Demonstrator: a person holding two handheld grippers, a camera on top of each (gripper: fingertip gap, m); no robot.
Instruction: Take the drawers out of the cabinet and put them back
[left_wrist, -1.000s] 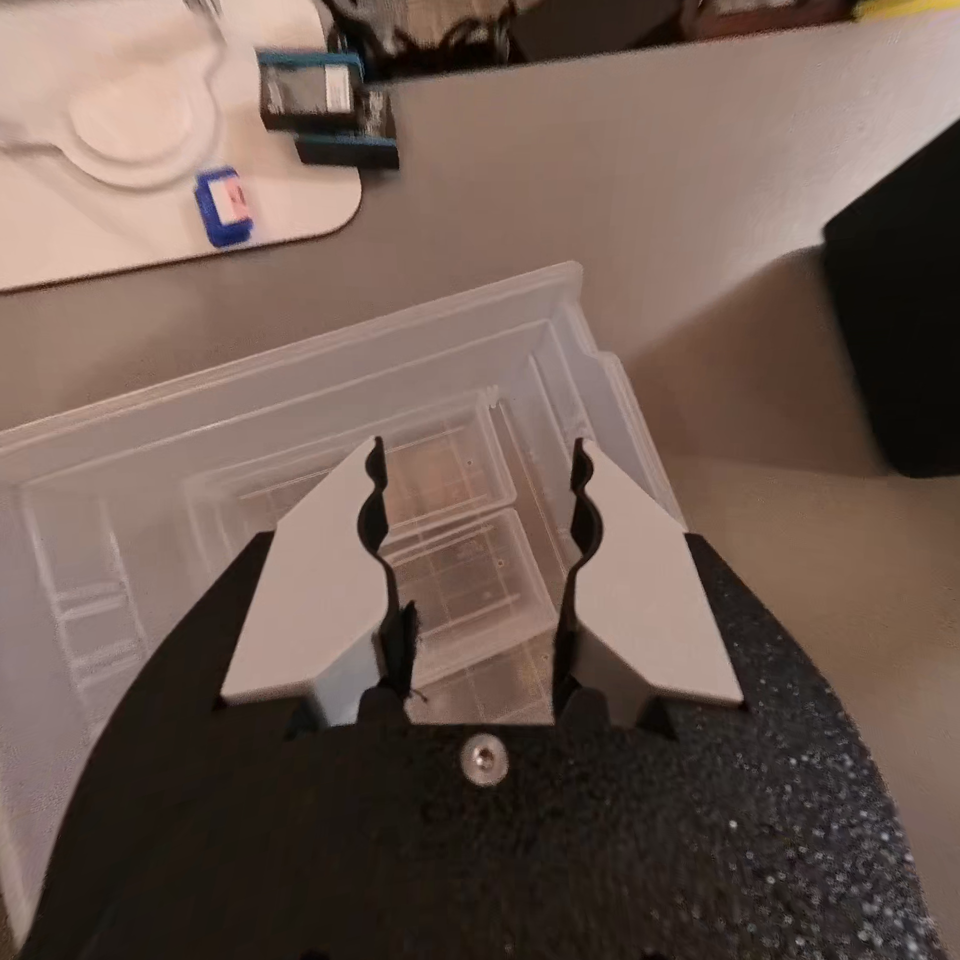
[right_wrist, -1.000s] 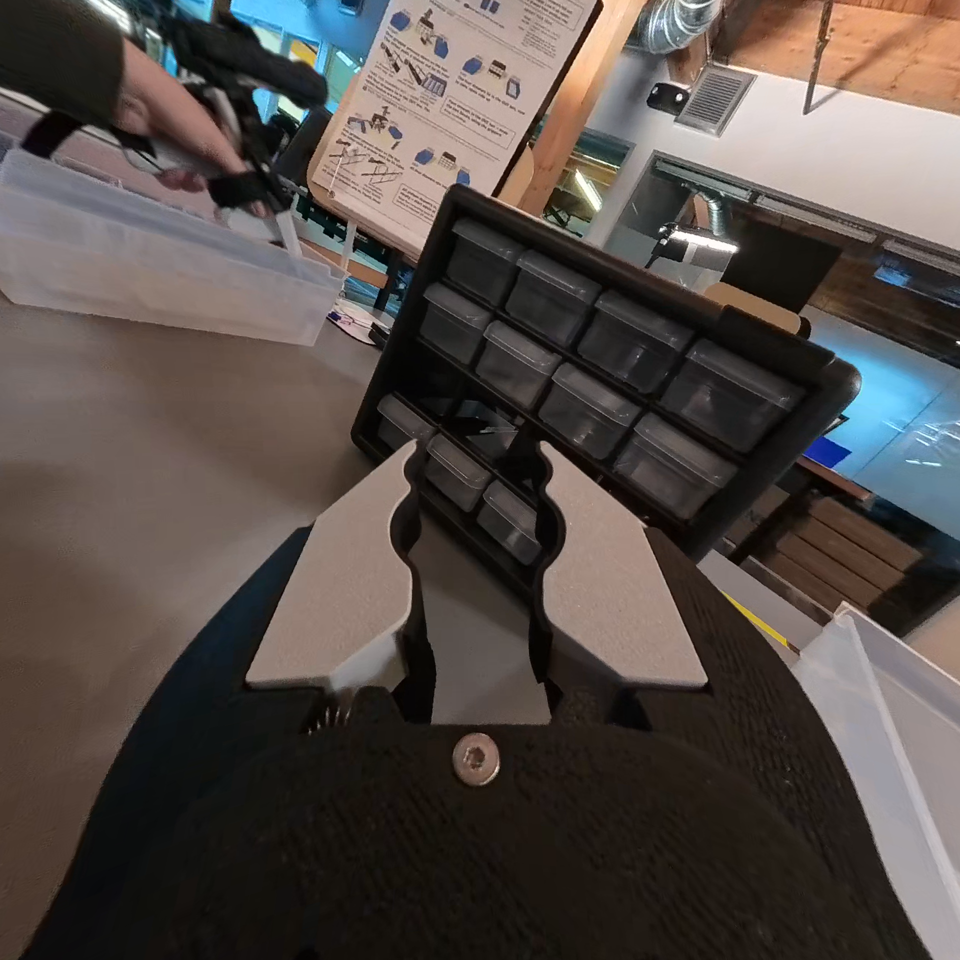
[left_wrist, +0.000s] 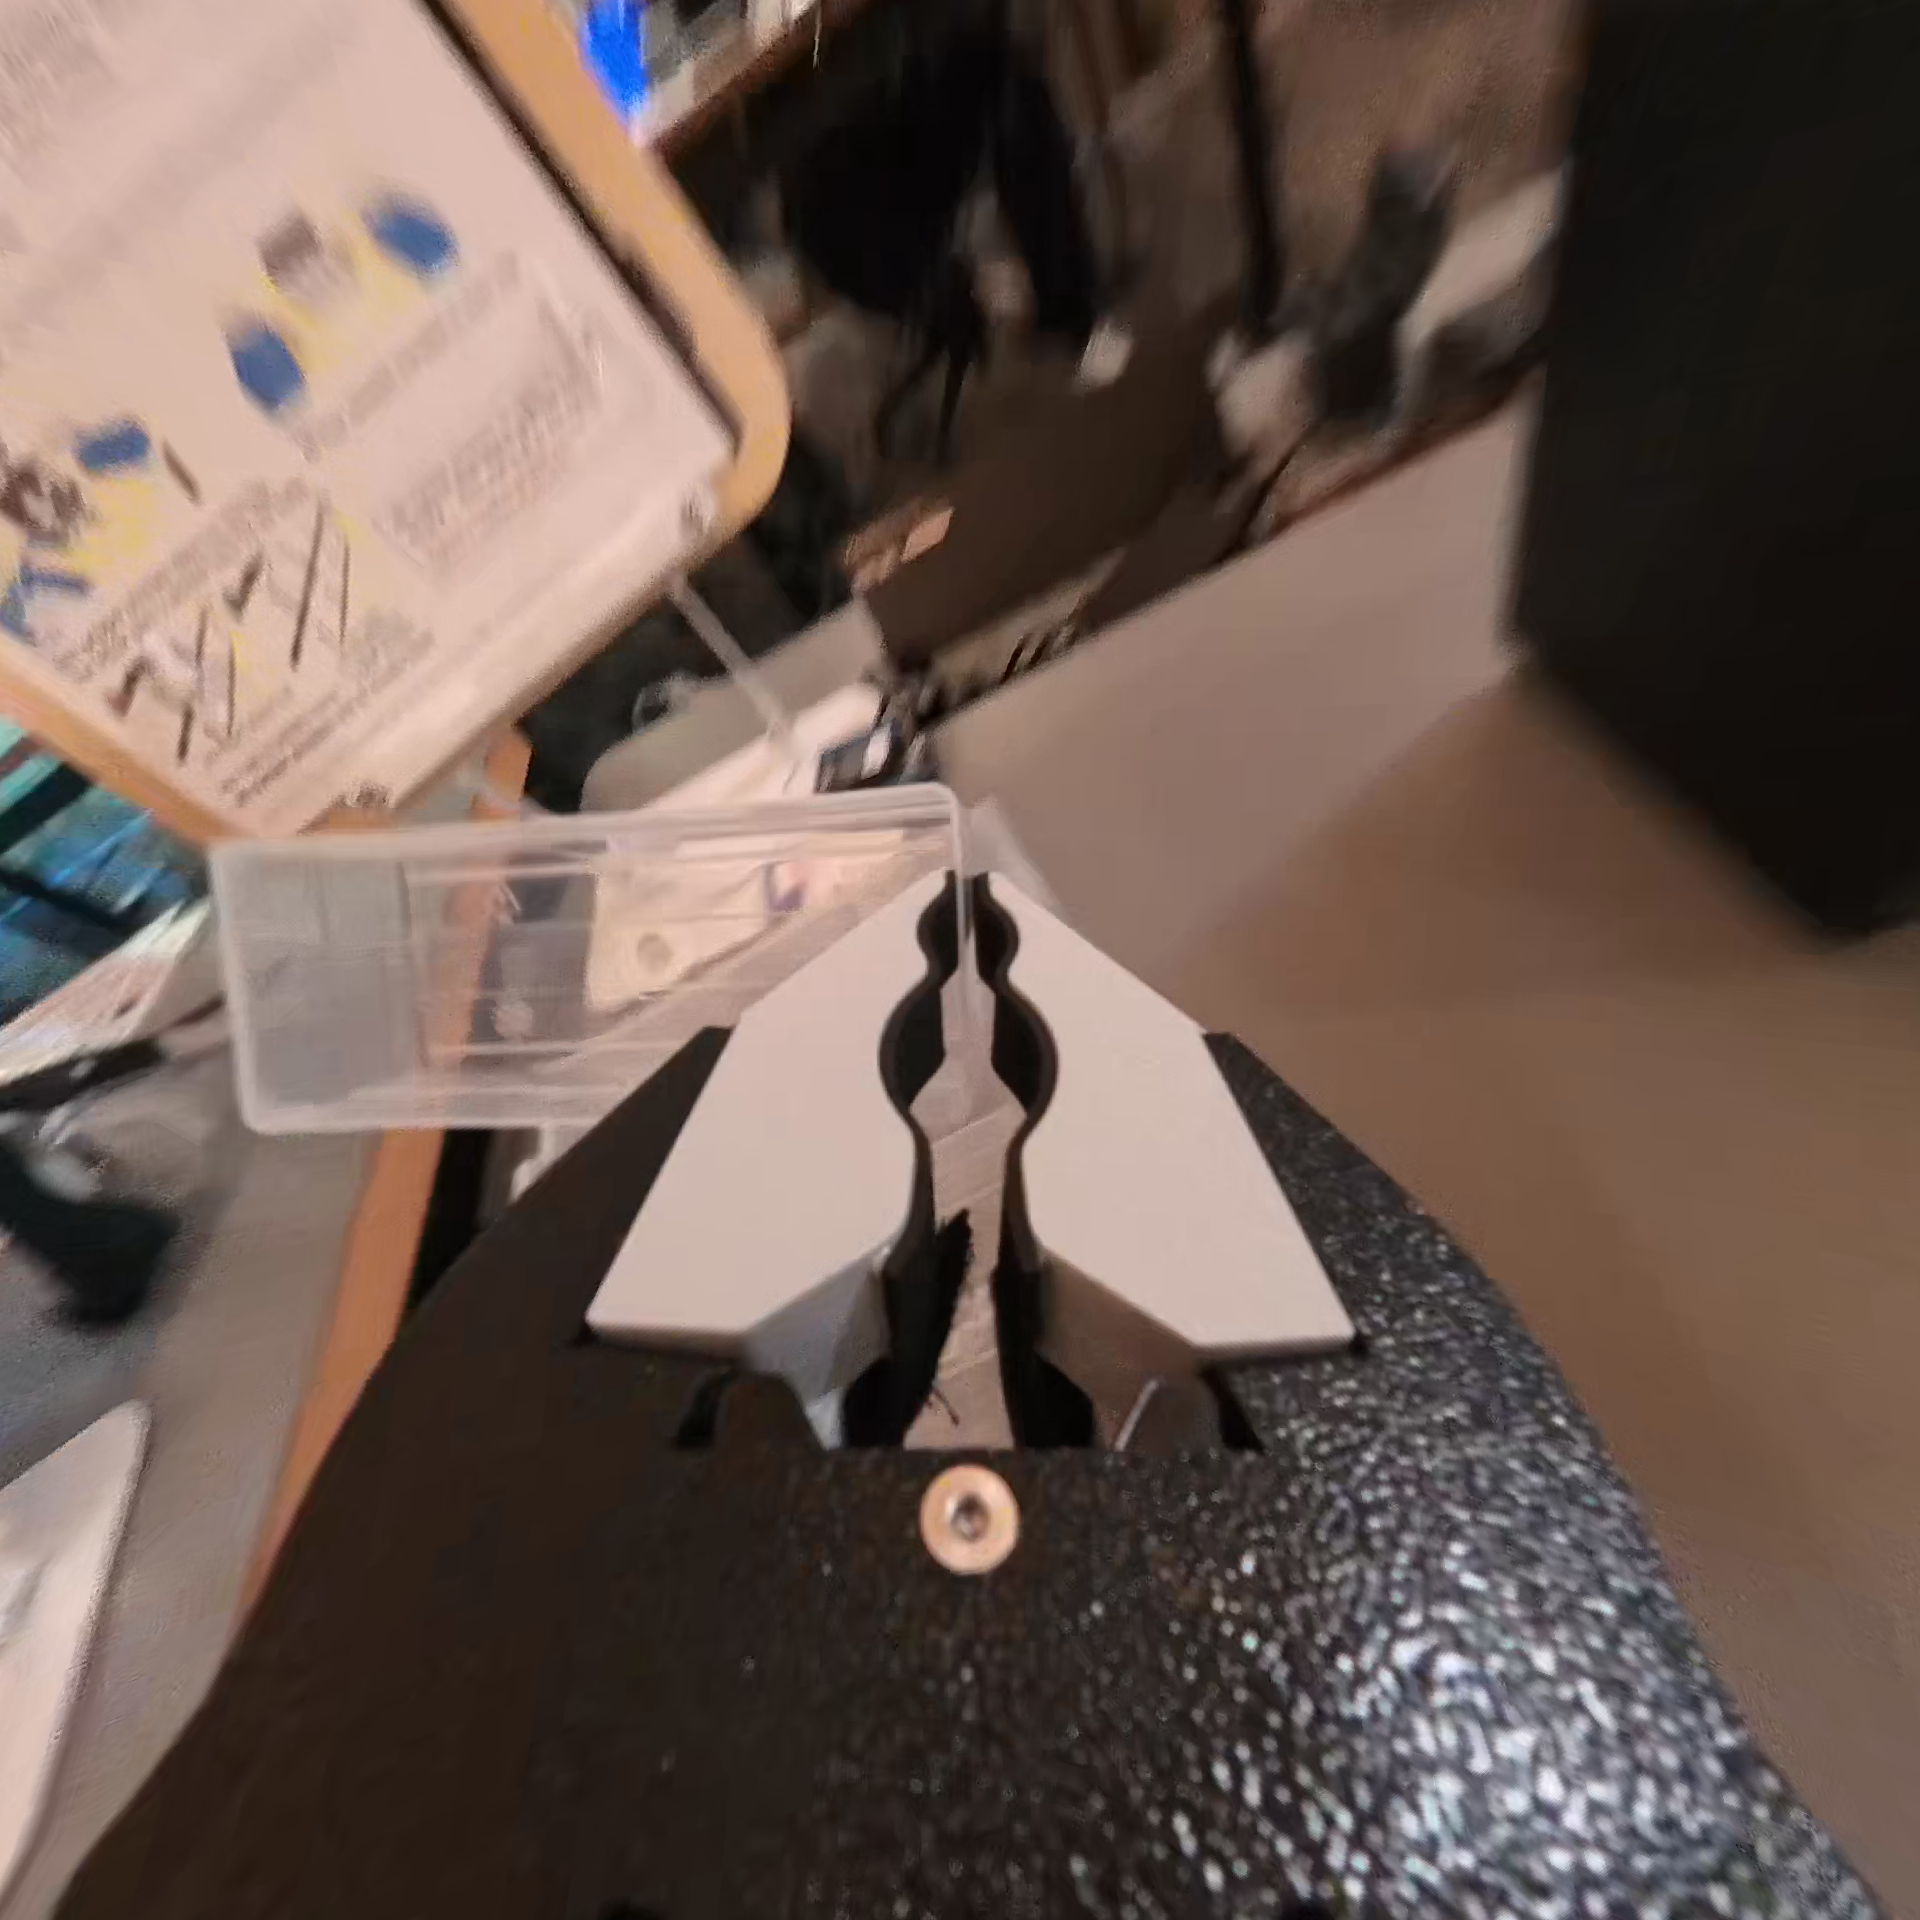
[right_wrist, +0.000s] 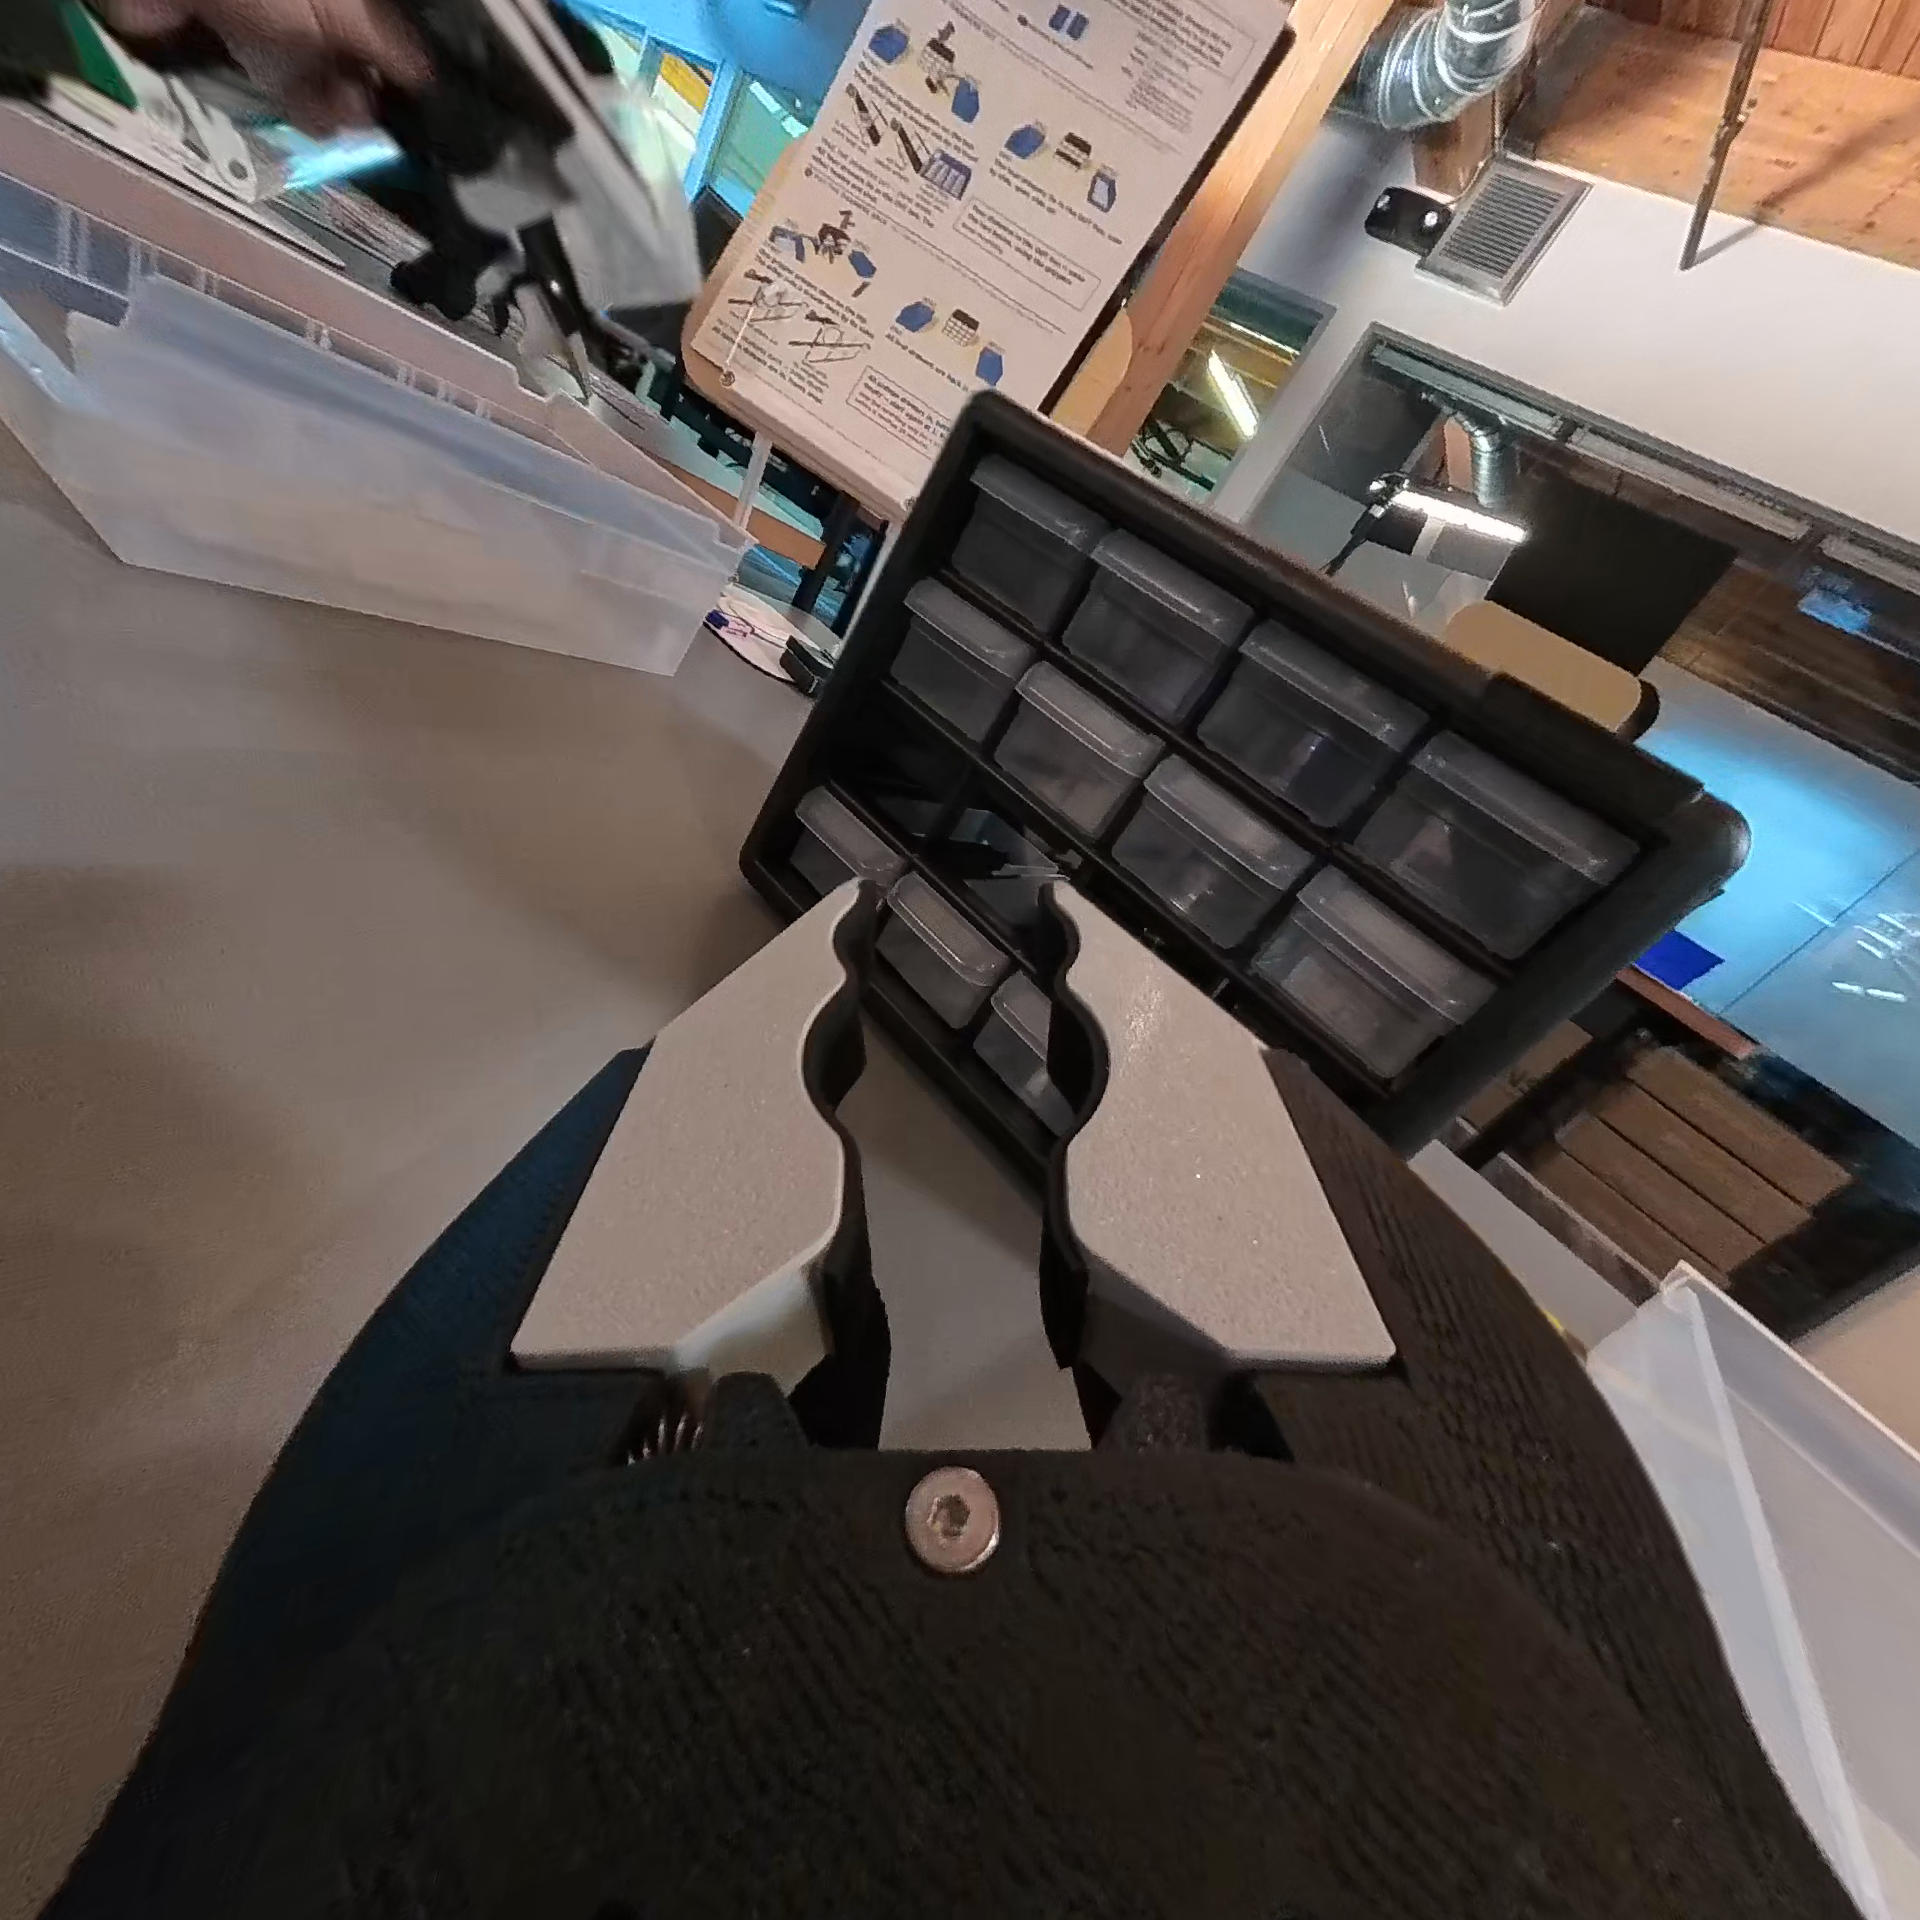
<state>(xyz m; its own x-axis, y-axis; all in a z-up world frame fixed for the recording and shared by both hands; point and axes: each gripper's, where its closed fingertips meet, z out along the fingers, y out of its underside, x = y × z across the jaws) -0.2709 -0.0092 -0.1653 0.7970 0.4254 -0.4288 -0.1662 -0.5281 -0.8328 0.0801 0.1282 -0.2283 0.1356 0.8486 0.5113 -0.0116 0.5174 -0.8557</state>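
- Clear plastic drawer (left_wrist: 582, 956) is hanging in the air, sticking out sideways to the left of the left gripper (left_wrist: 971, 894) — its jaws are pinching the drawer's thin front tab.
- Right gripper (right_wrist: 951, 904) is hovering above the grey counter (right_wrist: 312, 935), jaws spread, holding nothing.
- Black cabinet (right_wrist: 1299, 665) is standing just ahead of it — at least 1 slot is gaping empty.
- Translucent bin (right_wrist: 364, 499) is sitting on the counter, far left.

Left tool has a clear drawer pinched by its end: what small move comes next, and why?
Probably carry the clear drawer toward the black cabinet: the left tool holds it in the air, and one cabinet slot looks empty. The right tool is open, facing that spot.
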